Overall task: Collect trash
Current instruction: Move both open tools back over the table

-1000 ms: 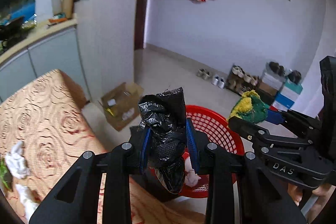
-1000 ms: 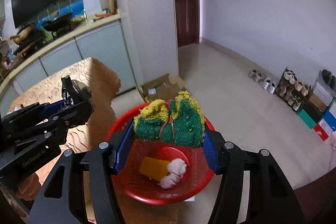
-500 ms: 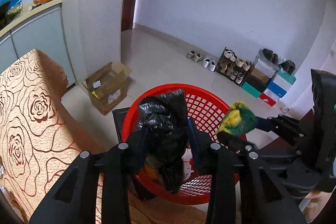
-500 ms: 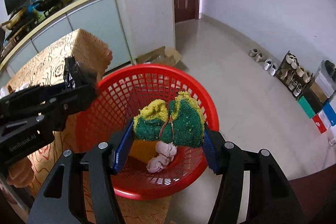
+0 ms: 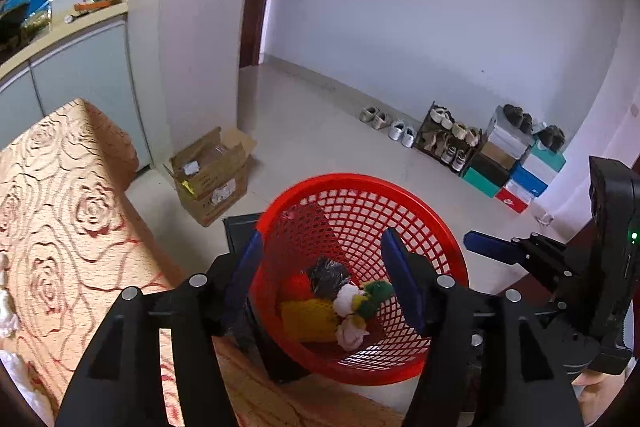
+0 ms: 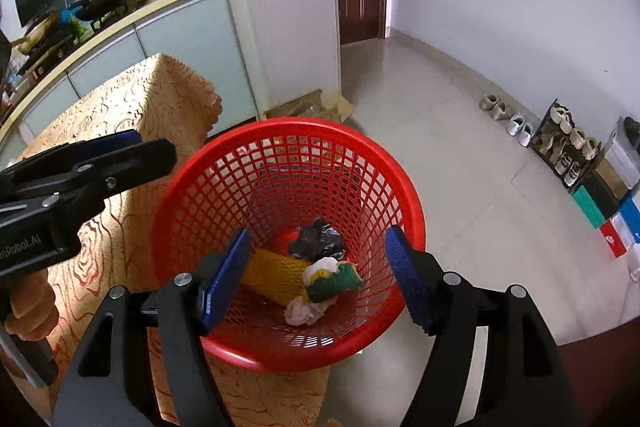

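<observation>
basket: red plastic mesh basket (image 6: 404, 183), round, just off the edge of the counter with the gold rose-pattern cloth (image 5: 60, 211); both tools hang over its mouth
basket contents: crumpled black plastic bag (image 6: 318, 241), yellow mesh-textured block (image 6: 272, 273), green-and-yellow fuzzy sponge (image 6: 334, 277), white paper wads (image 6: 304, 309), all on the bottom, touching in one heap
left tool (image 5: 326, 283): jaws spread, have just been opening, nothing between the blue pads; black bag lies below in the basket
right tool (image 6: 316, 275): jaws spread, have just been opening, nothing pinched; sponge lies free in the heap
box: open brown cardboard carton (image 5: 210, 175) on the floor beside the counter, some paper and packets inside, not readable
leftover trash: white wads (image 5: 8, 311) at the counter's left edge in the left wrist view, cut off by the frame
hard to make out: something red under the black bag (image 5: 294, 285), can't identify; dark object (image 5: 240, 227) under the basket's near side, mostly hidden
hand: part of a hand (image 6: 28, 307) on the left tool's grip, mostly hidden
</observation>
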Demonstrator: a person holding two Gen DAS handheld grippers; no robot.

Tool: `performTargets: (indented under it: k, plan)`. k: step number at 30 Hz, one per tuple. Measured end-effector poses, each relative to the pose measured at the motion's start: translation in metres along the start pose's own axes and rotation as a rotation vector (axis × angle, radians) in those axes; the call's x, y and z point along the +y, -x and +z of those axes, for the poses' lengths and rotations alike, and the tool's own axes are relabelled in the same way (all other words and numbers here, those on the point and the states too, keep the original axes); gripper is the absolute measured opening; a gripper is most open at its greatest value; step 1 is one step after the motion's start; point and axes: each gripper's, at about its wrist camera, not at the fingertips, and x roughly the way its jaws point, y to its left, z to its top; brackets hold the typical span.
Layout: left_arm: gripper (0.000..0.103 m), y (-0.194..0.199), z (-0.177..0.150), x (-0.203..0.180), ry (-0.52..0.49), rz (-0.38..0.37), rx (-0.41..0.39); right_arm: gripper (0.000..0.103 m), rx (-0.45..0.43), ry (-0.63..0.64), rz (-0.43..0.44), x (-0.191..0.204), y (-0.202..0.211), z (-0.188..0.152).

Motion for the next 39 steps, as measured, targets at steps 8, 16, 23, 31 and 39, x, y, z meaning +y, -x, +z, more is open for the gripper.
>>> performTargets:
  k: [8,16,23,31,39]
  plan:
    - [0.061,0.051,0.003,0.014,0.036,0.070,-0.092,0.067,-0.102,-0.025,0.007,0.009,0.034,0.007]
    - [0.072,0.121,-0.005,0.034,0.069,0.223,-0.210,0.070,-0.205,-0.019,0.062,0.042,0.062,0.014]
    - [0.074,0.183,-0.023,0.050,0.112,0.383,-0.298,0.076,-0.266,0.037,0.134,0.087,0.084,0.022]
    - [0.076,0.250,-0.053,0.078,0.174,0.581,-0.363,0.077,-0.307,0.114,0.235,0.146,0.106,0.020]
    - [0.078,0.296,-0.088,0.110,0.250,0.693,-0.383,0.078,-0.317,0.198,0.316,0.201,0.120,0.014]
